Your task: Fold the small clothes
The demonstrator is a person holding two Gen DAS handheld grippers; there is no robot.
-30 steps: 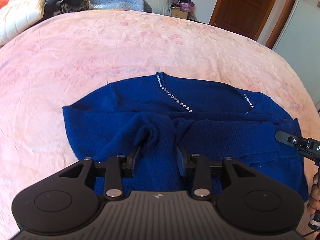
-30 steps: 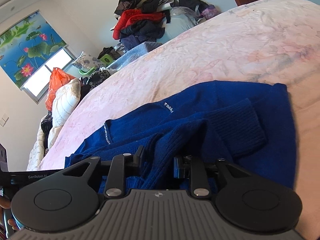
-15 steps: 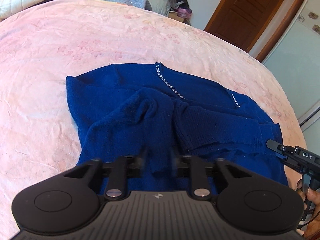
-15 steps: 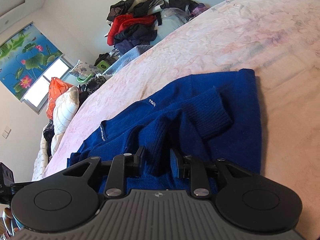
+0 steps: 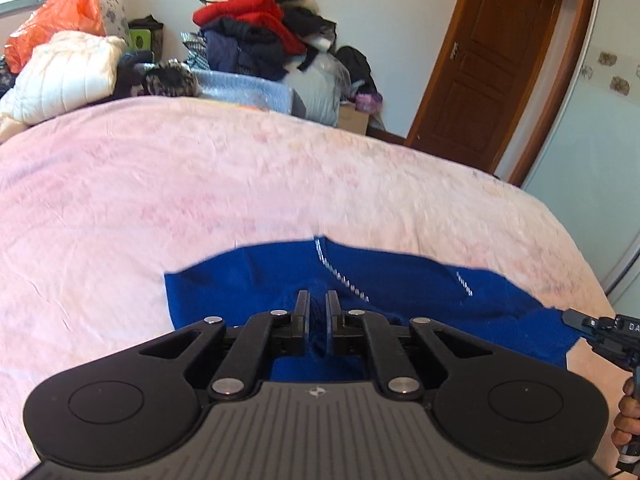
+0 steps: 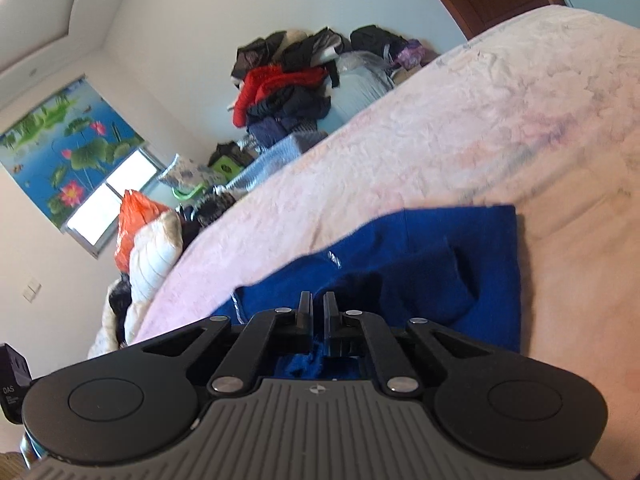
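A dark blue knit sweater [image 5: 400, 280] with a rhinestone-trimmed neckline lies on the pink bedspread [image 5: 200, 184]. My left gripper [image 5: 317, 300] is shut on a bunch of the sweater's near fabric. My right gripper [image 6: 317, 300] is shut on sweater fabric too, at the sweater's [image 6: 440, 264] near edge. In the left wrist view the right gripper [image 5: 600, 330] shows at the far right edge. A sleeve cuff lies folded over the sweater's body in the right wrist view.
A pile of clothes [image 5: 256, 36] stands beyond the bed's far edge, with a white quilted pillow [image 5: 64, 72] and an orange bag [image 5: 52, 20] to the left. A wooden door [image 5: 500, 60] is at the back right. The bedspread [image 6: 480, 128] stretches beyond the sweater.
Both grippers have closed from open onto sweater fabric. Both cameras have tilted up, so the sweater now sits lower in view and more of the room shows.
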